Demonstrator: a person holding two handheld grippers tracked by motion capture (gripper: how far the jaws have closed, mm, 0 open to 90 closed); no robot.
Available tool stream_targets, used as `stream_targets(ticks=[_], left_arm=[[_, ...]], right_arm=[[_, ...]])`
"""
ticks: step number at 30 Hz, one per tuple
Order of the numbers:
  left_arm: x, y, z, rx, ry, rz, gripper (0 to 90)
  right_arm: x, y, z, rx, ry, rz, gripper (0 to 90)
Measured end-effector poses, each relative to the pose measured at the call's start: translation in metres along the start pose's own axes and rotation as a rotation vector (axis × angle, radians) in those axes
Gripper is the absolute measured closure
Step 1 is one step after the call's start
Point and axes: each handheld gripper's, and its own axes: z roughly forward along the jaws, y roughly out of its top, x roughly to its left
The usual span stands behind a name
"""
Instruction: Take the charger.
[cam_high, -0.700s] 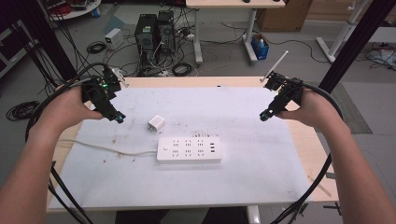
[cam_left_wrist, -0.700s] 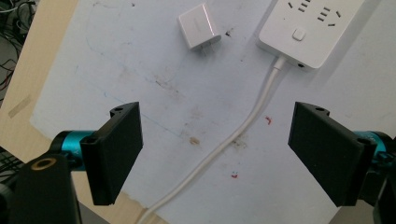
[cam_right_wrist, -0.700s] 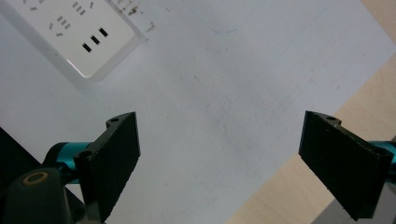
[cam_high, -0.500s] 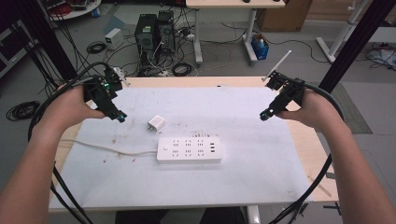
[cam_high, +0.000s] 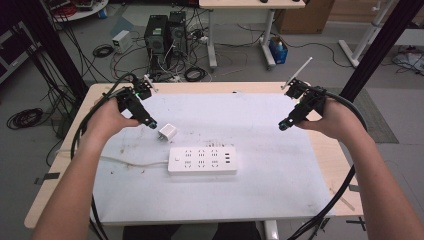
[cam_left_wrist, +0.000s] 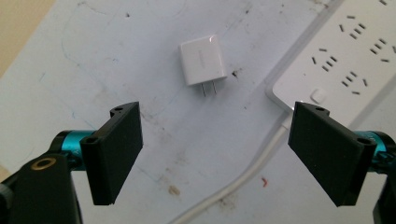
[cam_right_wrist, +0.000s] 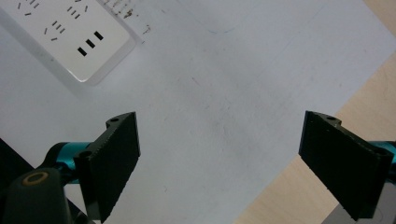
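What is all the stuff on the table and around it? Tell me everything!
Charger plug: one, white, on the mat beside the left tongs.
Power strip: one, white, middle of the mat, nothing plugged in.
Strip cord: one, white, runs left from the strip.
Mat: one, pale grey, covers the table.
Table: one, light wood.
Computer towers: two, black, on the floor behind.
Left tongs: one, black, open, near the plug.
Right tongs: one, black, open, over bare mat.
Hands: two, holding the tongs.
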Motion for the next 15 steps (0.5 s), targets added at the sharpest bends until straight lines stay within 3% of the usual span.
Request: stream_targets(ticks=[5,10,14,15], left_arm=[[0.003,0.011,0.034,0.031,-0.004,-0.067,17.8],[0.003,0.016,0.053,0.054,-0.012,-0.096,17.8],[0.005,0.022,0.086,0.1,-0.027,-0.124,17.8],[0.005,0.022,0.086,0.1,-0.027,-0.124,17.9]], right_arm=[[-0.001,-0.004,0.0,0.002,0.001,0.001,12.0],[-0.002,-0.007,0.002,-0.001,0.003,0.003,12.0],[-0.004,-0.012,0.008,0.004,0.009,0.01,11.9],[-0.004,-0.012,0.008,0.004,0.009,0.01,11.9]])
